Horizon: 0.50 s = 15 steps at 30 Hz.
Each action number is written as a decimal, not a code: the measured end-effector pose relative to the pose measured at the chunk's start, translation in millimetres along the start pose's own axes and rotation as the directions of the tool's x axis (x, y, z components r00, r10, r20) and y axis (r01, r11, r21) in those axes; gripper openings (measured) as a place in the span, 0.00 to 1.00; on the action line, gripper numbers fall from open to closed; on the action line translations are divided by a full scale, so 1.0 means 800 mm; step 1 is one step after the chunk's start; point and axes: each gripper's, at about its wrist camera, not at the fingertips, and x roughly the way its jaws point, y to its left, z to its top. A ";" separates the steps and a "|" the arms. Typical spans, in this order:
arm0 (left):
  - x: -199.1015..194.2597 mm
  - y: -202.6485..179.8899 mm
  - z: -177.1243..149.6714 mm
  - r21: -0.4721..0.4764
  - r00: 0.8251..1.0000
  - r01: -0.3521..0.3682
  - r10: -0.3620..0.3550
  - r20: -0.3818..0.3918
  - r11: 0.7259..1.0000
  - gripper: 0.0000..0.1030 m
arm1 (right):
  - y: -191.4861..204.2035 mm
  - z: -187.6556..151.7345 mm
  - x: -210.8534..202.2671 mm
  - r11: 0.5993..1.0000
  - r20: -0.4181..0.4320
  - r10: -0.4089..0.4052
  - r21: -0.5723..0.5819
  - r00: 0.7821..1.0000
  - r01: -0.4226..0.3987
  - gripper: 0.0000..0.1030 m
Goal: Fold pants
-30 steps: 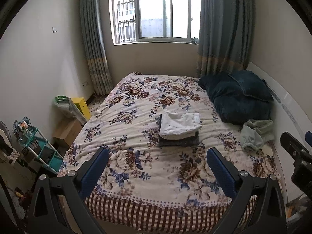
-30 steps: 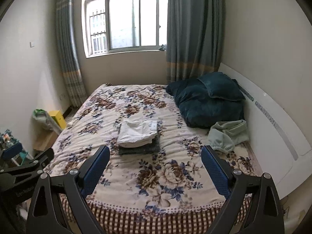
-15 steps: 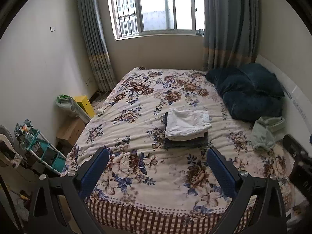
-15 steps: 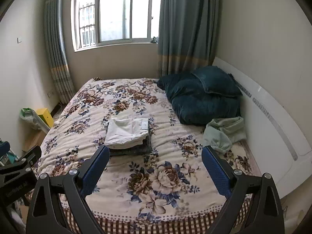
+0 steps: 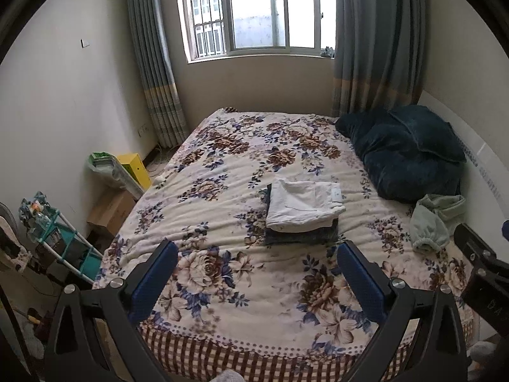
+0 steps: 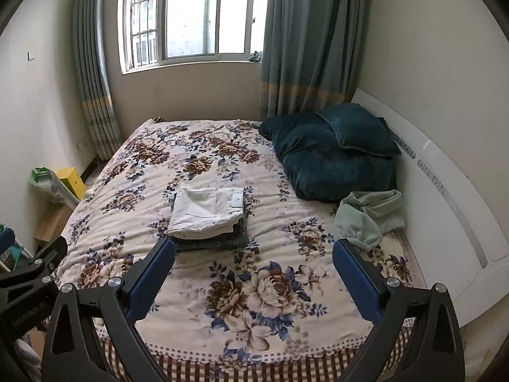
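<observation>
Folded white pants (image 5: pixel 302 205) (image 6: pixel 206 208) lie on top of folded dark pants (image 5: pixel 302 237) (image 6: pixel 219 242) in the middle of the floral bed (image 5: pixel 222 165) (image 6: pixel 270 302). A crumpled pale green garment (image 5: pixel 434 219) (image 6: pixel 369 215) lies at the bed's right side by the headboard. My left gripper (image 5: pixel 257 281) hovers open over the bed's near edge, well short of the stack, nothing between its blue pads. My right gripper (image 6: pixel 253 278) is open too, empty, at the same near edge. In each wrist view the other gripper's black body shows at the frame's side.
Dark teal pillows (image 5: pixel 404 149) (image 6: pixel 334 146) are piled at the head of the bed against a white headboard (image 6: pixel 445 191). On the floor at the left stand a yellow box (image 5: pixel 135 168), a cardboard box (image 5: pixel 109 210) and a teal rack (image 5: pixel 60 245). Curtains frame the far window.
Both grippers have risen and tilted down slightly, so the bed and stack sit lower in view. Both stay open and empty. The clothes have not moved.
</observation>
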 end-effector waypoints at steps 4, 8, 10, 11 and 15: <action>0.000 0.001 0.003 -0.005 1.000 -0.010 0.010 0.003 1.000 1.00 | 0.000 -0.002 0.003 1.000 0.001 0.002 0.003 1.000 -0.002 0.98; 0.000 -0.001 0.004 0.000 1.000 -0.011 0.011 0.004 1.000 1.00 | -0.004 -0.004 0.001 1.000 0.006 0.000 0.005 1.000 0.000 0.98; -0.002 -0.001 0.004 0.000 1.000 -0.011 0.011 0.007 1.000 1.00 | -0.006 -0.005 0.001 1.000 0.009 -0.002 0.009 1.000 0.002 0.98; -0.003 -0.002 0.004 0.002 1.000 -0.012 0.012 0.009 1.000 1.00 | -0.006 -0.005 0.001 1.000 0.009 0.001 0.008 1.000 -0.001 0.98; -0.004 -0.003 0.005 0.001 1.000 -0.015 0.015 0.014 1.000 1.00 | -0.008 -0.007 -0.003 1.000 0.005 0.002 0.009 1.000 -0.002 0.99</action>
